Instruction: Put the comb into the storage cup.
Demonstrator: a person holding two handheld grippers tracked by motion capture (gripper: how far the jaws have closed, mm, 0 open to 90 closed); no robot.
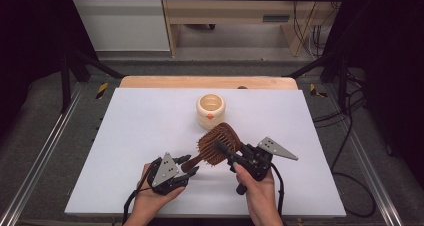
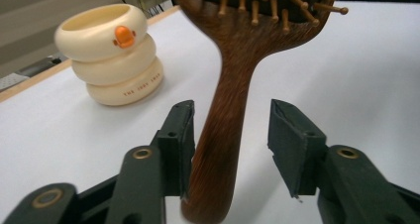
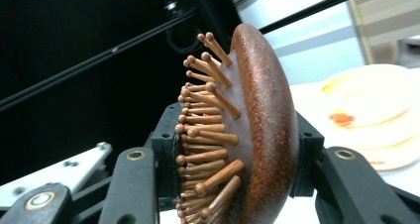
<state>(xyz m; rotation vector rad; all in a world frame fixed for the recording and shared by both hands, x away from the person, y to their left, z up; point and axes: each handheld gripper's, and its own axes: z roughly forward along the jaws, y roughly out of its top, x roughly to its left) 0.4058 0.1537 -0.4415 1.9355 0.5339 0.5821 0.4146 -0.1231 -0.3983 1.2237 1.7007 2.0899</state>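
Hairbrush held by its head, handle between parted jaws

Hands enter from the bottom edge of the high view, each carrying a claw above the white surface [image 1: 150, 126]. At lower left of centre, the left claw [image 1: 187, 167] points right toward the handle of the wooden hairbrush [image 1: 216, 145]. In the left gripper view the handle [image 2: 223, 130] runs up between the two black jaws: the left jaw's pad lies against it, while the right jaw stands clear with a gap, so this claw is open and not clamping. Toward the centre of the high view, the brush head sits lifted, bristles facing left and toward the camera. Just right of it, the right claw [image 1: 229, 152] is closed on the brush head; the right gripper view shows one jaw against the wooden pins and the other against the rounded back. Above the brush, near the middle of the surface, stands a cream ringed cup [image 1: 210, 110] with an orange mark, apart from the brush.
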